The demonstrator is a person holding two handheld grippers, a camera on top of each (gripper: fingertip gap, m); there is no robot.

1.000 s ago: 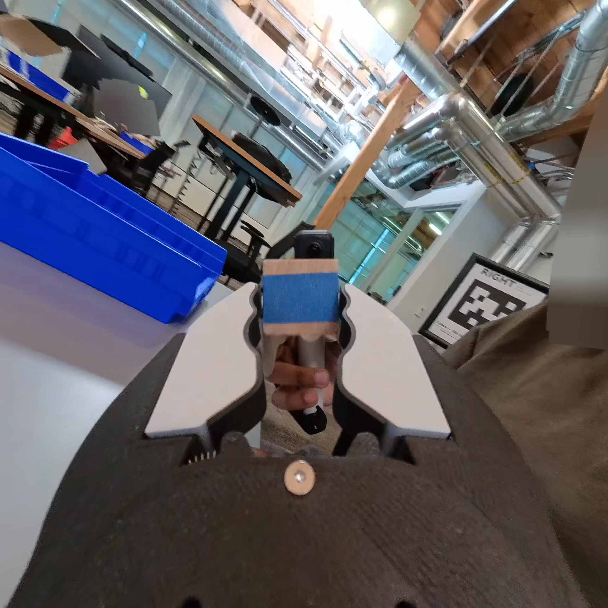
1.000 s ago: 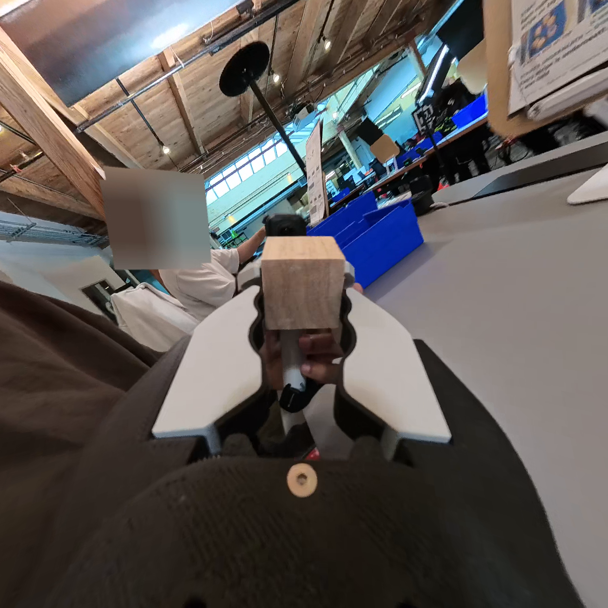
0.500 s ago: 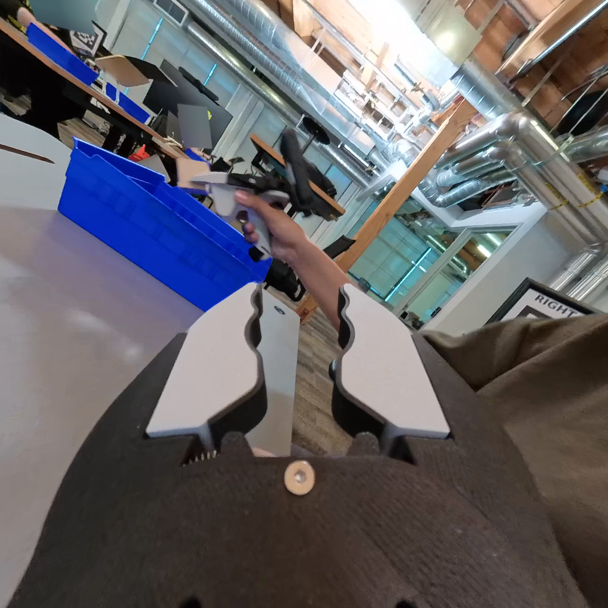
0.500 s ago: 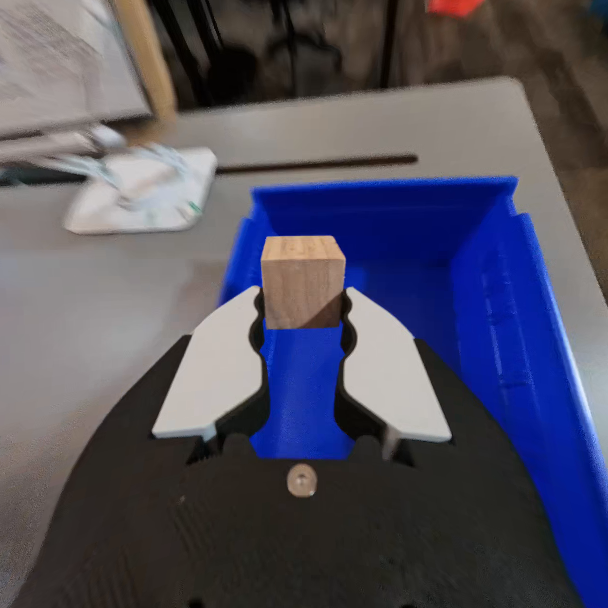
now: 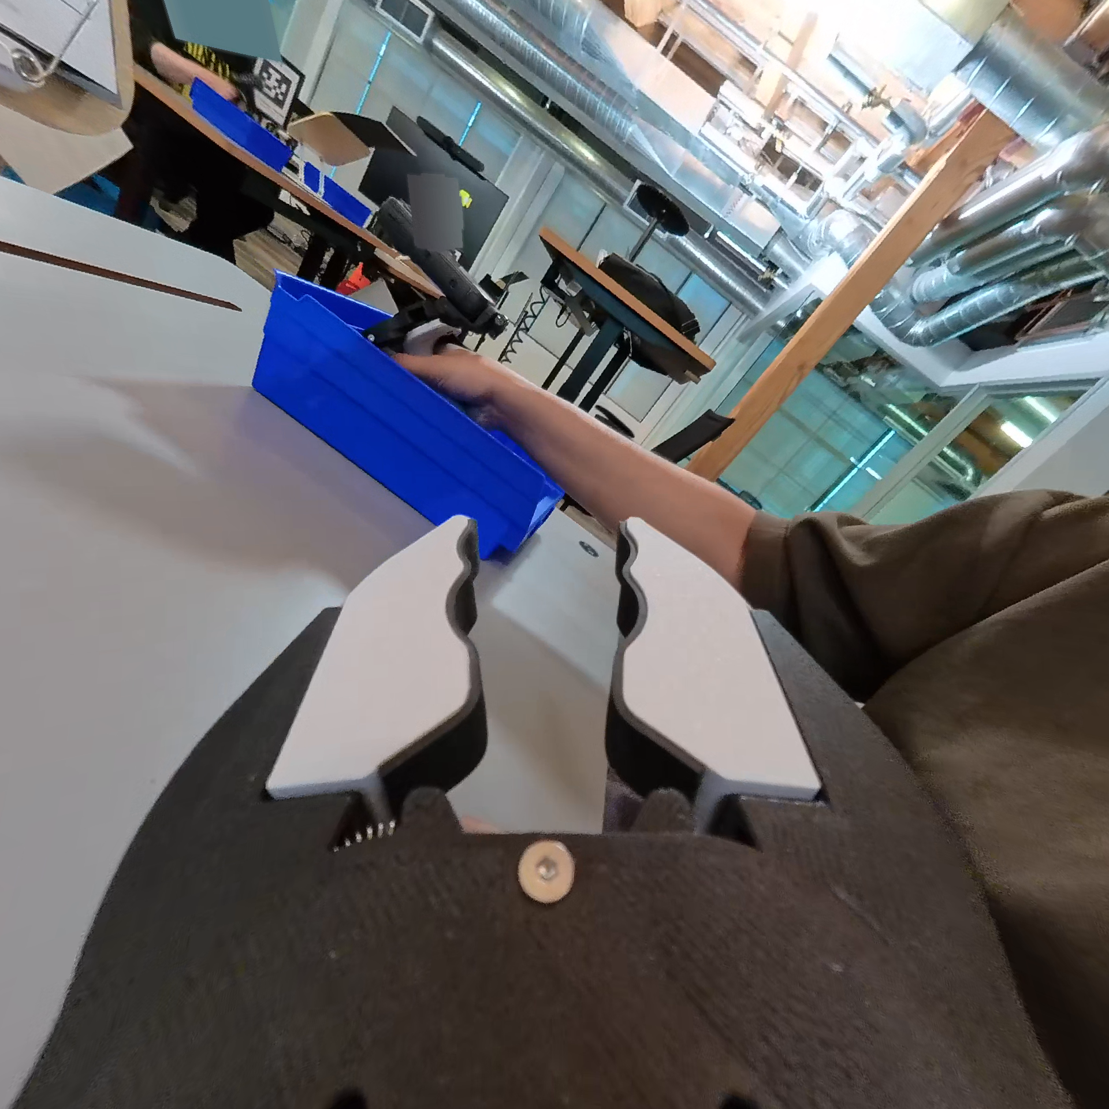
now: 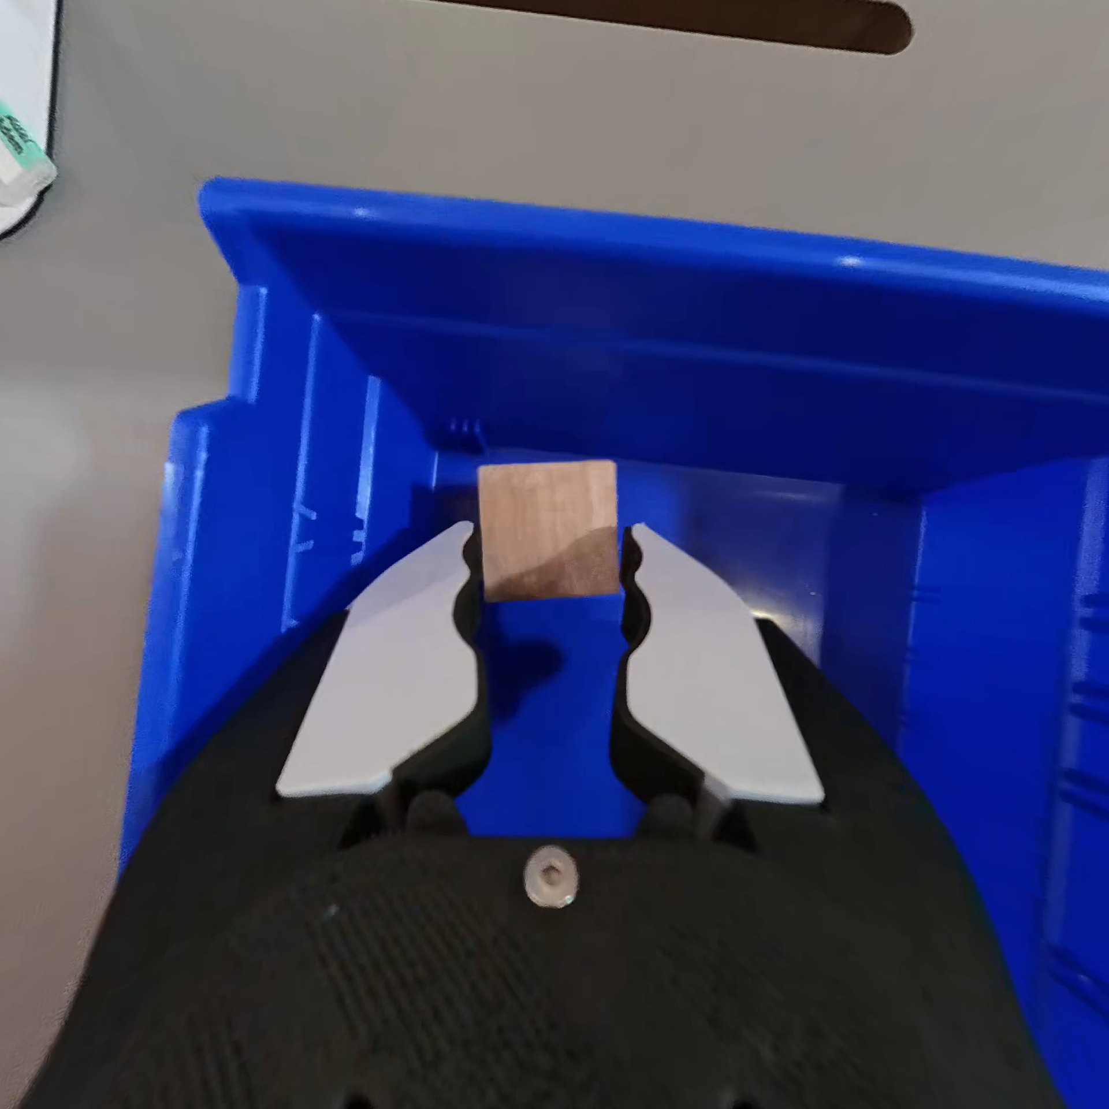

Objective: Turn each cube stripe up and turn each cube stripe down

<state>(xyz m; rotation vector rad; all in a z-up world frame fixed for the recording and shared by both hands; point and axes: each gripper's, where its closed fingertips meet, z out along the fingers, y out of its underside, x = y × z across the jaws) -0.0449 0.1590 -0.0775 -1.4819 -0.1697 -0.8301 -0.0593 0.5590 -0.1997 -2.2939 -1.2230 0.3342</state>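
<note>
A plain wooden cube (image 6: 549,531) lies on the floor of the blue bin (image 6: 660,288), close to its far wall. The face turned to me is bare wood and no stripe shows. My right gripper (image 6: 549,558) points down into the bin. Its fingertips stand on either side of the cube with thin gaps, so it is open. My left gripper (image 5: 547,558) is open and empty, low over the grey table (image 5: 120,510). From there I see the bin (image 5: 384,414) ahead, with the hand (image 5: 456,366) holding the right gripper dipped into it.
The person's forearm (image 5: 630,480) crosses in front of my left gripper, from the right side to the bin. A white object (image 6: 18,150) lies on the table left of the bin. A dark slot (image 6: 720,24) runs across the table behind the bin.
Both grippers held the cube a second ago. The right one carried it down into the bin and has let it go. The left gripper came off the cube and stays empty.
</note>
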